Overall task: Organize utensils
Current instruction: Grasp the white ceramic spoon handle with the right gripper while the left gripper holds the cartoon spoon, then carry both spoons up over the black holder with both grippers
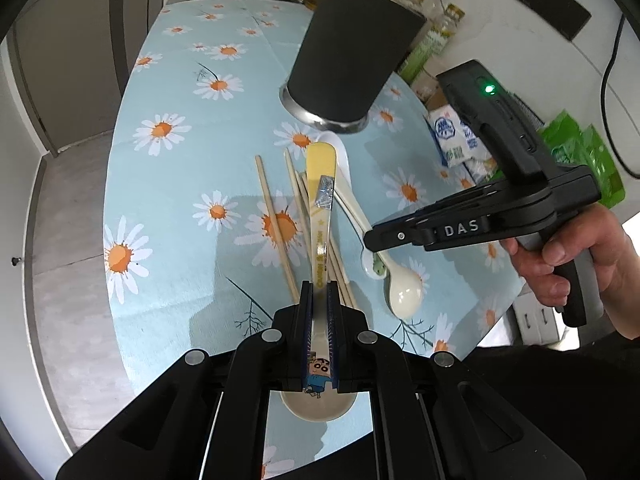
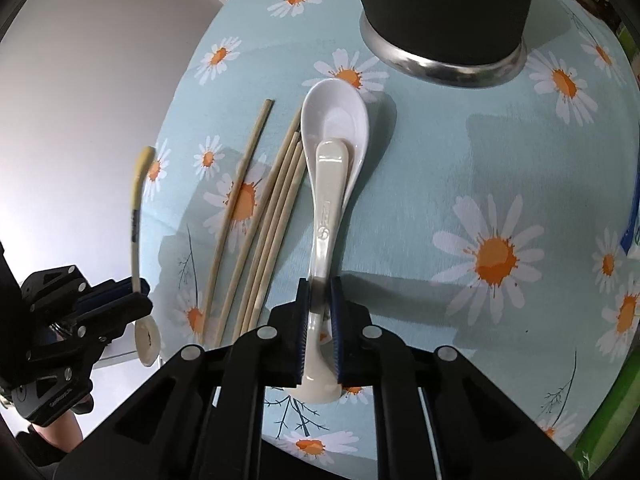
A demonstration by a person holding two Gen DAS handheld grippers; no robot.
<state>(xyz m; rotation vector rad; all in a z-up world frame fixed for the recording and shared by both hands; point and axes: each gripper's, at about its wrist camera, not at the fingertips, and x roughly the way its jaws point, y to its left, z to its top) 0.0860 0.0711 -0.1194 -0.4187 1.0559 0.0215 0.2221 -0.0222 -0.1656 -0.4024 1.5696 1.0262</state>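
The table (image 1: 168, 92) lies under a blue daisy cloth, with jars and packets crowded along its far edge by the wall; on it stands a dark cup (image 1: 352, 52) with a steel foot ring, upright, just beyond the utensils; near its foot the chopsticks (image 2: 260, 216) lie loose on the cloth in a rough bundle, one stick a little apart on the left; beside them a white spoon (image 2: 334, 124) lies bowl up, close to the cup's ring; a cream spoon (image 2: 328, 200) rests with its handle tip in that white bowl. My right gripper (image 2: 319, 312) points steeply down and pinches the cream spoon's handle near its bowl end, pads on both sides of it; a hand (image 1: 580, 256) grips the right tool's handle. My left gripper (image 1: 319, 320) has its jaws pressed on a yellow spoon (image 1: 322, 184) with a cartoon print, handle pointing forward, bowl behind the jaws, lifted clear of the cloth.
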